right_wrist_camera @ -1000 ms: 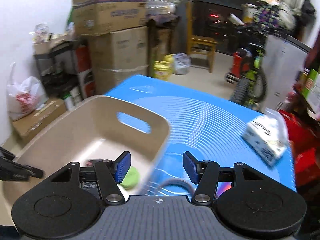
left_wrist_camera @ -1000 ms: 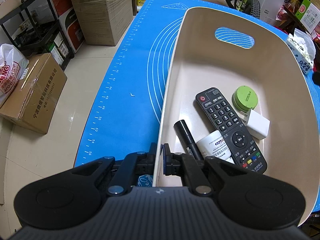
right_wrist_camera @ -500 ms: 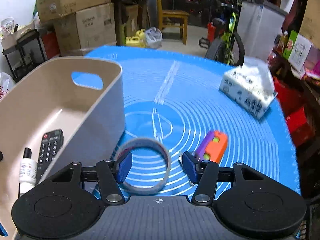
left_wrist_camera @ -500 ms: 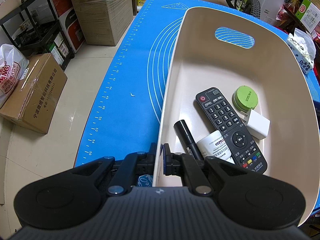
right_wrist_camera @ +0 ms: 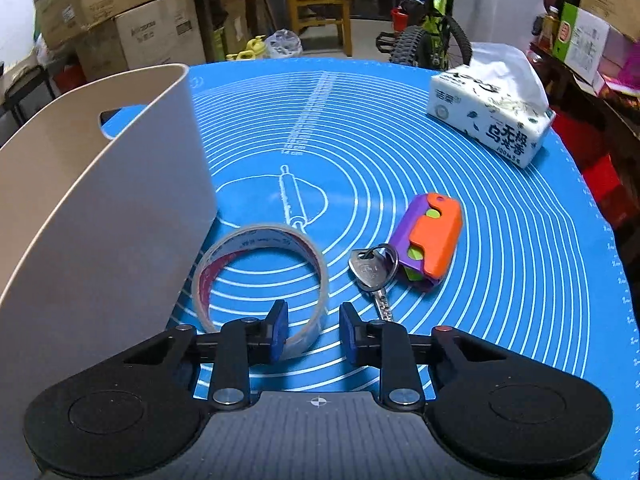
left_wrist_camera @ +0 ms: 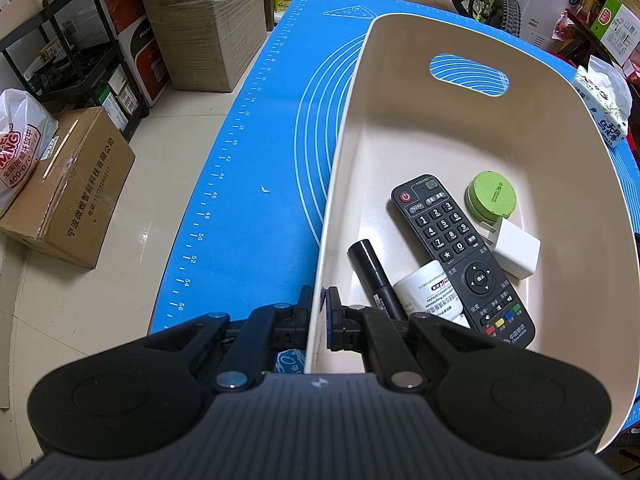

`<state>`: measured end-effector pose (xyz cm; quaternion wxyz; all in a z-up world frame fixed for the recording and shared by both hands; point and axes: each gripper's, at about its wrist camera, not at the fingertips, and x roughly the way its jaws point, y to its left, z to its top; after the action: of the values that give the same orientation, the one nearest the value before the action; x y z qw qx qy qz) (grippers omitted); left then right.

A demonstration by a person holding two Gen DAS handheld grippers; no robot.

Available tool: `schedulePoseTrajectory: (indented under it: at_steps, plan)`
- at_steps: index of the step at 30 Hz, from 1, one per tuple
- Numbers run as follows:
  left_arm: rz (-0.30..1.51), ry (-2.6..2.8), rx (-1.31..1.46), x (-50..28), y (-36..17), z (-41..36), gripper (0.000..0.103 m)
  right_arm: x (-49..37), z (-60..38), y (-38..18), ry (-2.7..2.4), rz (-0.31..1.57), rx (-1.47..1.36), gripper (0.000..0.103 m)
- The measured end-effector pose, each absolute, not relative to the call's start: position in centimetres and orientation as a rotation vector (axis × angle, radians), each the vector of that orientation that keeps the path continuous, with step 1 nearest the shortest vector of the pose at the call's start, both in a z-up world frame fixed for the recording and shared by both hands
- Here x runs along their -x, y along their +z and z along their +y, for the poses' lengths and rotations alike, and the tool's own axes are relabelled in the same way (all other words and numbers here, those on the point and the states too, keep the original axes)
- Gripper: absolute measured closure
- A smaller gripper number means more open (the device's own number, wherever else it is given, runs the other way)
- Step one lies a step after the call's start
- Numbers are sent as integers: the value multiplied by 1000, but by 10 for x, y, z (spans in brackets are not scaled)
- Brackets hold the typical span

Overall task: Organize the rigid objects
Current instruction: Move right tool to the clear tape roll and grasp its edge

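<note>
My left gripper (left_wrist_camera: pixel 320 316) is shut on the near wall of the beige bin (left_wrist_camera: pixel 344 120), one finger inside and one outside. In the bin lie a black remote (left_wrist_camera: pixel 460 256), a green round tin (left_wrist_camera: pixel 490 198), a white charger (left_wrist_camera: pixel 514 250), a black marker (left_wrist_camera: pixel 376 276) and a white bottle (left_wrist_camera: pixel 430 292). My right gripper (right_wrist_camera: pixel 313 332) hangs low over the blue mat (right_wrist_camera: pixel 500 280), its jaws closing. The near right wall of a clear tape roll (right_wrist_camera: pixel 256 238) sits between them, and the pads do not press on it.
A silver key (right_wrist_camera: pixel 370 274) on a ring lies right of the tape, touching an orange and purple toy (right_wrist_camera: pixel 432 240). A tissue pack (right_wrist_camera: pixel 492 120) sits at the far right of the mat. The bin's outer wall (right_wrist_camera: pixel 120 200) stands just left of the tape.
My right gripper has swung away from the bin and dropped towards the mat, down onto the tape roll, with its jaws narrowing. The left gripper and the bin have not moved.
</note>
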<state>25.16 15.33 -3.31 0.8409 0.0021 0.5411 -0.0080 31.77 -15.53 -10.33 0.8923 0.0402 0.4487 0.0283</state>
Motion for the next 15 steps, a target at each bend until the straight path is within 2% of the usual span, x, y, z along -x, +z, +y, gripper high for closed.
schedulePoseTrajectory:
  at_steps: [2,5,6,8,11,15]
  plan:
    - [1143,-17,-5,-252,-33,153,95,-320,-155,-104,52,925,-80,61]
    - [1143,-16,-6,-252,-33,154,95,-325,-151,-105,51,917,-51,74]
    - [1143,-16,-7,-252,-32,154,95,-327,-149,-105,50,917,-36,74]
    - [1143,-16,-5,-252,-32,154,95,-328,-147,-105,52,915,-12,83]
    - [1144,-17,-4,-252,-31,156,95,-326,-144,-103,31,887,20,87]
    - [1143,-16,-5,-252,-31,155,95,-317,-145,-94,15,837,48,87]
